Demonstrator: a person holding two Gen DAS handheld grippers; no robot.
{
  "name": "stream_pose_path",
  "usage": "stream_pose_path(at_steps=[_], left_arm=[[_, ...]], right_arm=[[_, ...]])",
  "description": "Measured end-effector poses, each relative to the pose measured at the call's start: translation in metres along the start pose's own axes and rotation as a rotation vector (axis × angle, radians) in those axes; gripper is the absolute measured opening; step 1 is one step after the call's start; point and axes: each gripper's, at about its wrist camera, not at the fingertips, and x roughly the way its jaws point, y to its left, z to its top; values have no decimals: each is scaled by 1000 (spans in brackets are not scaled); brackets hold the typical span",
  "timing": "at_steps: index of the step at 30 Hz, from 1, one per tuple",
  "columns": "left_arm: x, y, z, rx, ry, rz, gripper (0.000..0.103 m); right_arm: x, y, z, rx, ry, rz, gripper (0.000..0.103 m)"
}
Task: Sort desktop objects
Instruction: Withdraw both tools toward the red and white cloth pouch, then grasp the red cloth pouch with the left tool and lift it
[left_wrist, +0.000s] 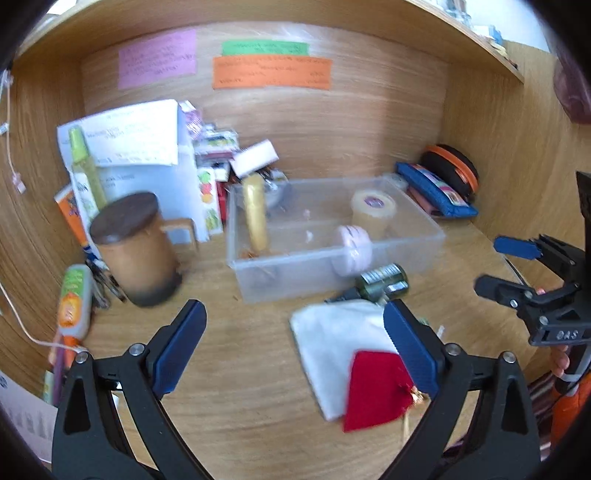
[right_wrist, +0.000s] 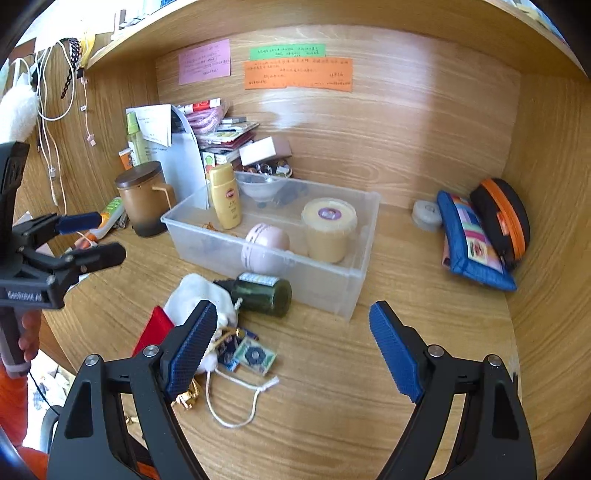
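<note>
Overall: wood-grain surface (right_wrist: 332, 387) set in an alcove with wooden back and side walls; 3 paper notes, pink (right_wrist: 204, 61), green (right_wrist: 287, 51) and orange (right_wrist: 297, 74), stuck to the back wall.

Left to right:
- Brown lidded mug (right_wrist: 143, 199), upright, just beside the bin's left end.
- Clear plastic bin (right_wrist: 325, 284), centre. Contents: 1 yellow bottle (right_wrist: 225, 195) standing; 1 pink round case (right_wrist: 263, 245); 1 lidded tan tub (right_wrist: 328, 229).
- Dark green jar (right_wrist: 260, 293) lying on its side, against the bin's front wall.
- White drawstring pouch (right_wrist: 201, 295) and red cloth (right_wrist: 155, 326) in front of the jar, with small packets beside them.
- Blue zip pouch (right_wrist: 472, 240) and black case with orange zip (right_wrist: 506, 218), propped against the right wall.

Left tool (left_wrist: 293, 343): jaws wide apart, holding nothing, above the pouch.
Right tool (right_wrist: 291, 343): jaws wide apart, holding nothing.
</note>
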Motion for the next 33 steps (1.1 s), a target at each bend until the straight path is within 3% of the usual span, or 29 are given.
stream_pose_path(at_steps=[16, 21, 22, 23, 25, 29, 33], left_arm=[[30, -32, -48, -17, 140, -129, 98], [34, -41, -57, 23, 136, -120, 97], [33, -43, -57, 36, 132, -125, 90], [33, -45, -58, 51, 134, -133, 76], [37, -48, -59, 67, 154, -159, 65], [39, -50, -59, 62, 159, -198, 55], [41, -52, -58, 70, 160, -234, 48]], right_arm=[[20, -6, -40, 35, 90, 14, 83], [31, -7, -49, 41, 124, 30, 83], [35, -6, -51, 38, 134, 37, 83], [37, -6, -52, 36, 140, 44, 83], [42, -5, -53, 36, 152, 68, 83], [53, -1, -54, 38, 170, 102, 80], [60, 5, -51, 6, 174, 105, 65]])
